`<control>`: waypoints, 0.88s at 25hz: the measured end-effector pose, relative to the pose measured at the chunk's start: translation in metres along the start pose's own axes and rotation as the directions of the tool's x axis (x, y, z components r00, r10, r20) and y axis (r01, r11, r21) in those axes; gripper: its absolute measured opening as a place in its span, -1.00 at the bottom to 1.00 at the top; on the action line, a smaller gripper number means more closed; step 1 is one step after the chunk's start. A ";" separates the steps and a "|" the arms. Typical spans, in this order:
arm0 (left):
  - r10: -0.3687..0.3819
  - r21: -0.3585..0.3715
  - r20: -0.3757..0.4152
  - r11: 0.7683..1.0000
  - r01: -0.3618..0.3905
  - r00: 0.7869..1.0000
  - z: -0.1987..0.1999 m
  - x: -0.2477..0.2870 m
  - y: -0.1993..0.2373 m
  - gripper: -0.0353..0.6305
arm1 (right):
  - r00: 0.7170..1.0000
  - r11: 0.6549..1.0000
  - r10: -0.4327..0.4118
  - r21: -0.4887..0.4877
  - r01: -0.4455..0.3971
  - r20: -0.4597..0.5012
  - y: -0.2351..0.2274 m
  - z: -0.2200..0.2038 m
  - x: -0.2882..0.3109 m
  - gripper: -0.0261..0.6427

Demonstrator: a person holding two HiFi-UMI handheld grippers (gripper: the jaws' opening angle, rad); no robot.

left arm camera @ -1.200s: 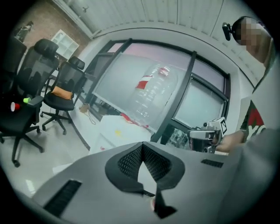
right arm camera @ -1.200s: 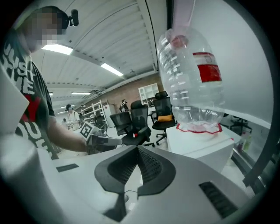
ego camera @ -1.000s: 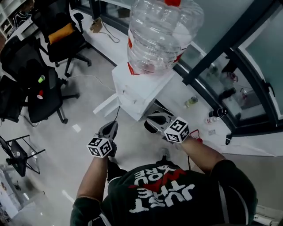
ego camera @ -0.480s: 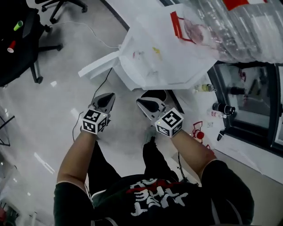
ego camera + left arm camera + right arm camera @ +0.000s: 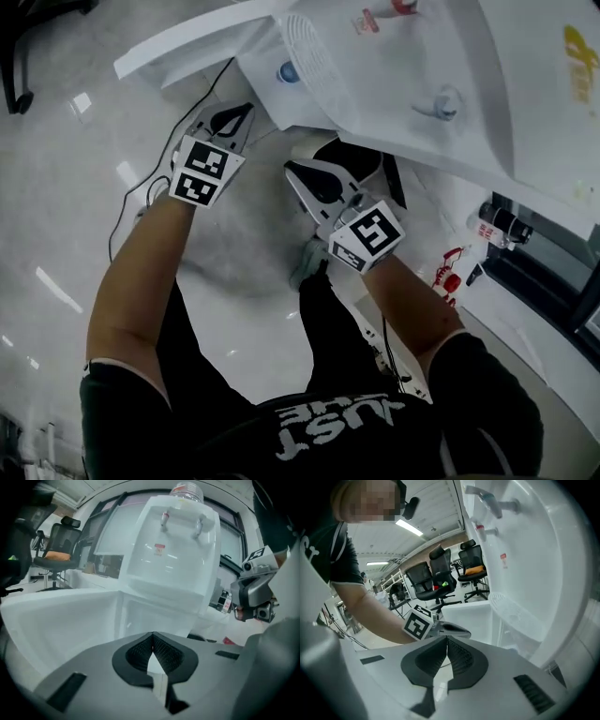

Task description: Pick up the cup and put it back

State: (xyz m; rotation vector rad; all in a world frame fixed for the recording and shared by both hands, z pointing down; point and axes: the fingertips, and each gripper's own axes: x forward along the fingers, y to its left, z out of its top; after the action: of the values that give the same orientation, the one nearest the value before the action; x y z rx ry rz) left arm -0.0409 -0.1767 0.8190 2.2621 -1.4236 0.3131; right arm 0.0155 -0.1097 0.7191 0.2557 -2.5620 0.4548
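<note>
Cup [image 5: 289, 72] (small, bluish), inside white dispenser [image 5: 403, 89]

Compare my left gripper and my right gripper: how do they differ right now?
The left gripper faces the water dispenser head-on; the right gripper points sideways along it, toward the left gripper's marker cube. In the head view, the left gripper reaches farther forward than the right. Both are shut and empty.

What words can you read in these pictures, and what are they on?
"JUST": upside down on the black shirt; the rest is cut off.
Red sticker on the water cooler: too small to read.
Yellow print on the water cooler: too blurred.
</note>
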 end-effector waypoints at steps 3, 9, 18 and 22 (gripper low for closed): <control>-0.021 0.063 -0.040 0.998 0.023 0.999 -0.034 0.036 0.004 -0.88 | 1.000 1.000 -0.024 0.001 0.024 0.001 -0.017 -0.030 0.021 -0.83; -0.032 0.255 -0.138 0.965 0.067 0.990 -0.087 0.099 0.015 -0.83 | 0.997 0.997 -0.080 0.010 0.079 0.011 -0.055 -0.067 0.053 -0.82; -0.032 0.625 -0.276 0.754 0.204 0.961 -0.111 0.182 0.016 -0.54 | 0.991 0.988 -0.129 0.078 0.131 -0.032 -0.100 -0.095 0.064 -0.82; 0.031 0.744 -0.331 0.623 0.241 0.943 -0.124 0.216 0.016 -0.51 | 0.990 0.985 -0.131 0.108 0.136 -0.050 -0.104 -0.101 0.059 -0.82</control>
State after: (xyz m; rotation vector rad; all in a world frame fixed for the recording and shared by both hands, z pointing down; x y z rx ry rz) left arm 0.0455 -0.2944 1.0210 2.7410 -1.0658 1.4383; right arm 0.0402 -0.1746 0.8596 0.4505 -2.4625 0.5471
